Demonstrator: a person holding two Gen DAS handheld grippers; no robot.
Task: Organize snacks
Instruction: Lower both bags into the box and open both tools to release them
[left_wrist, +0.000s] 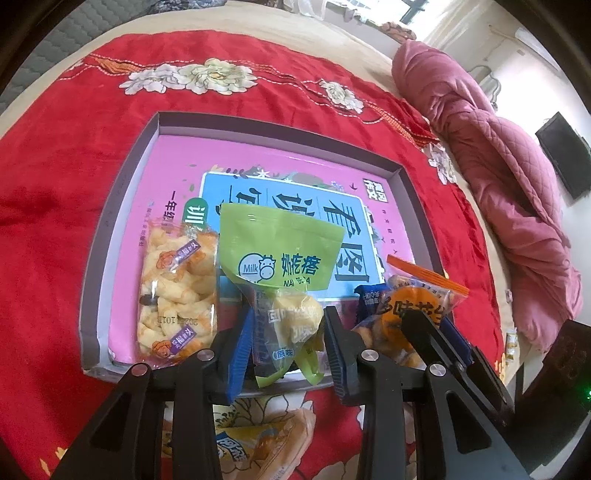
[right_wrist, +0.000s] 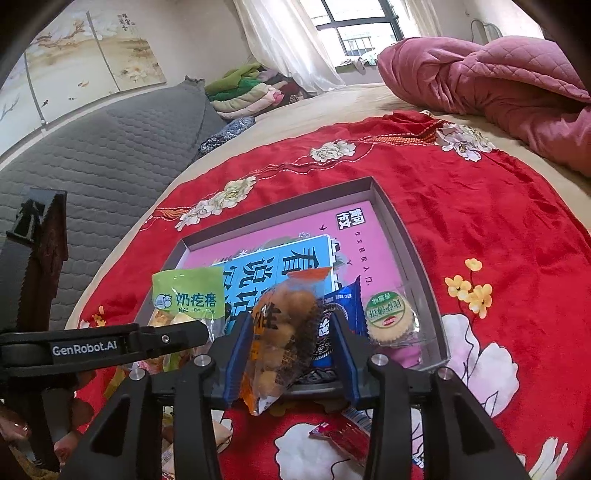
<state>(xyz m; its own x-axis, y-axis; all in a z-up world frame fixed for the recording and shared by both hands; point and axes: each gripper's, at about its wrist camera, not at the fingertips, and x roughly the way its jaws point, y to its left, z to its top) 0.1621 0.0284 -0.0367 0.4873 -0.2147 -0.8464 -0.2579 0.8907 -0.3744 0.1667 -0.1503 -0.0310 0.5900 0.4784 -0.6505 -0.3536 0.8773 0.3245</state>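
Observation:
A grey tray (left_wrist: 122, 206) with a pink printed bottom lies on a red blanket (left_wrist: 66, 147). My left gripper (left_wrist: 286, 332) is shut on a green milk-snack bag (left_wrist: 273, 251), held over the tray's near edge. A clear bag of puffed snacks (left_wrist: 177, 295) lies in the tray to its left. My right gripper (right_wrist: 286, 347) is shut on an orange bag of round snacks (right_wrist: 284, 325), also over the tray (right_wrist: 410, 240). A dark blue cookie pack (right_wrist: 345, 306) and a round biscuit pack (right_wrist: 388, 317) lie in the tray. The green bag also shows in the right wrist view (right_wrist: 188, 295).
A yellow snack pack (left_wrist: 258, 439) lies on the blanket below the left gripper. A red wrapper (right_wrist: 343, 435) lies under the right gripper. A pink quilt (right_wrist: 491, 81) is bunched at the far right. A grey padded headboard (right_wrist: 103, 155) is at the left.

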